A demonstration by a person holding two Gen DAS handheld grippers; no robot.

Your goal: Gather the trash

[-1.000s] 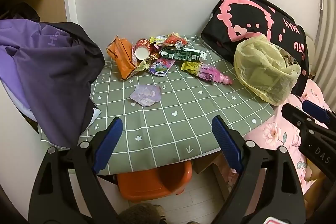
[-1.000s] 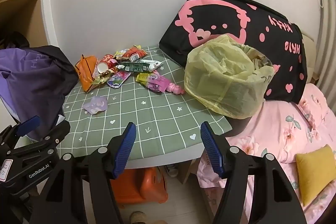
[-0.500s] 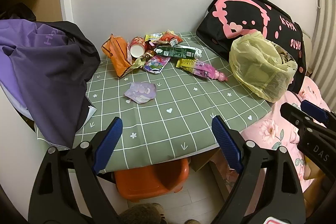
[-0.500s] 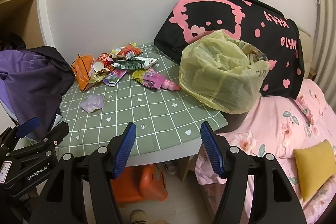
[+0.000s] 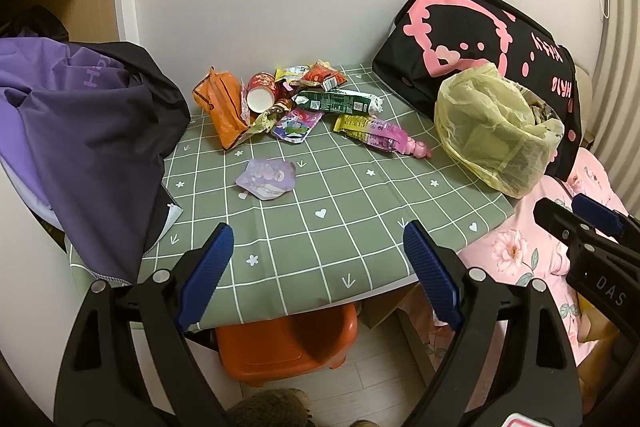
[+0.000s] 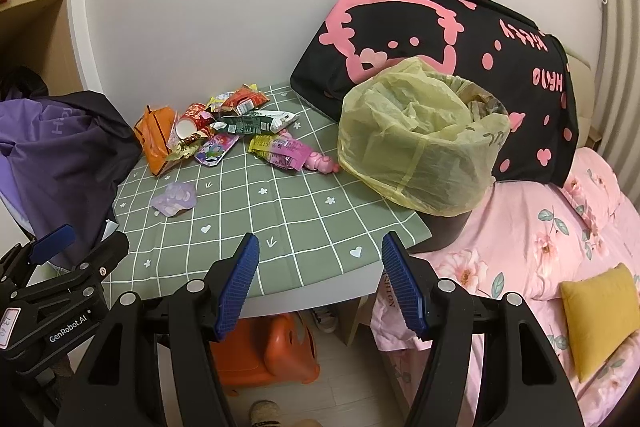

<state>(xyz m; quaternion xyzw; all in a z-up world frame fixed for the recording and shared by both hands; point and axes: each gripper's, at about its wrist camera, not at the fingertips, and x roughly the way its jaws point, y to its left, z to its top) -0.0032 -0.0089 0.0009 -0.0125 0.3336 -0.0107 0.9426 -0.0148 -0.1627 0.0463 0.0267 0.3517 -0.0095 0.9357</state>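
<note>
My left claw (image 5: 316, 275) hung released and empty over the near edge of the bench (image 5: 344, 227), blue pads wide apart. My right claw (image 6: 318, 277) was likewise spread and held nothing, off the bench's near right corner. Below the bench edge I saw an orange stool (image 5: 288, 339) on the floor.

On the green checked cloth, nearest to me, lay a pale purple wrapper (image 5: 266, 177) by itself, well apart from the rest. A purple and black jacket (image 5: 80, 131) was heaped over the left side of the bench, its hem touching the cloth.

Further back, near the wall, the trash sat in a loose pile: an orange bag (image 5: 224, 107) at the left, a red cup (image 5: 260, 93) on its side with its mouth toward me, a green packet (image 5: 336, 102) stretched to the right, a pink and blue pouch (image 5: 296, 125) just in front, and a yellow and pink wrapper (image 5: 372, 131) ending beside a pink bottle (image 5: 416, 147). More red and yellow wrappers (image 5: 316, 75) lay behind the cup.

At the right, beside the bench, stood a bin lined with a yellow bag (image 6: 416, 139), already holding some rubbish. Behind it a black bag with pink print (image 6: 440, 23) leaned on the wall, over a pink floral bed (image 6: 540, 235) with a yellow cushion (image 6: 600, 315).
</note>
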